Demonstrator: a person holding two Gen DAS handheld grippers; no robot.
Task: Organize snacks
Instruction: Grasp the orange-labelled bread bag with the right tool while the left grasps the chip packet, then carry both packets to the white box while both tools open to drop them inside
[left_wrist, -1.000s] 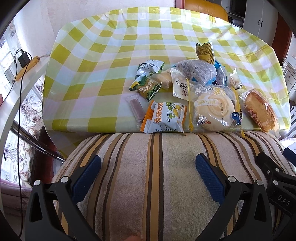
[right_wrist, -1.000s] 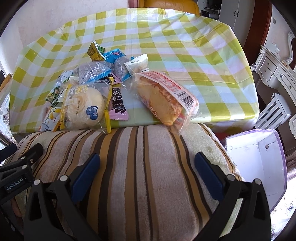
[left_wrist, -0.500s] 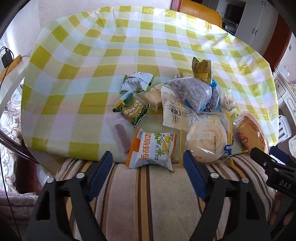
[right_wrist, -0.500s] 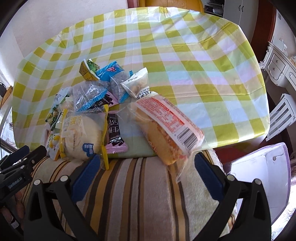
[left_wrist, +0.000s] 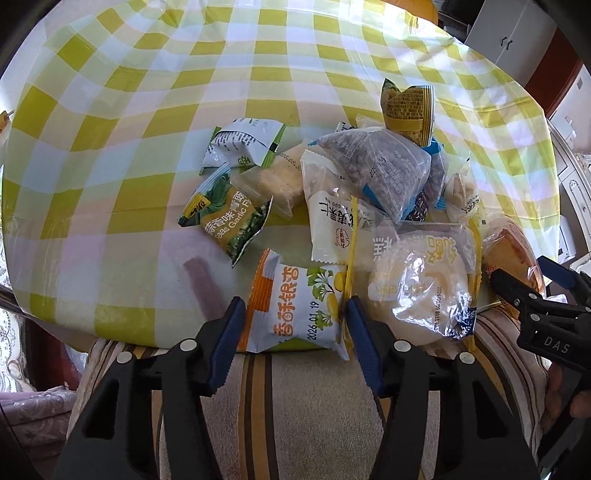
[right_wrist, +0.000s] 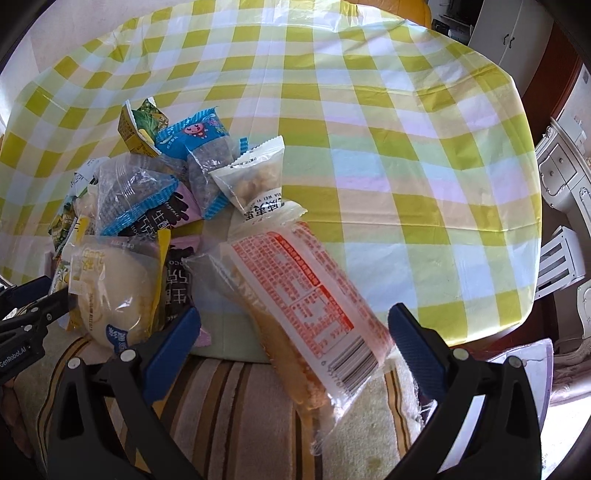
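A pile of snack packets lies at the near edge of the table with the yellow-checked cloth (left_wrist: 110, 110). My left gripper (left_wrist: 294, 302) points down at an orange-and-white ginkgo crisp packet (left_wrist: 295, 314). Its jaws are closing, one blue pad at each side edge of the packet, which is not squeezed. A round bun packet (left_wrist: 421, 288) lies just right of it. My right gripper (right_wrist: 293, 312) stands wide open over a long bread packet with a red label (right_wrist: 310, 314), a finger on each side and well apart from it.
A brown-striped cushion (left_wrist: 314, 406) lies against the table's near edge under both grippers. Green pea packets (left_wrist: 229, 218) sit left of the pile. A white box with a purple rim (right_wrist: 517, 362) stands low at the right, by white furniture (right_wrist: 561, 177).
Both grippers came forward over the cushion to the pile. The left jaws narrowed from wide apart to the ginkgo packet's sides. The right jaws stayed wide, now astride the bread packet.
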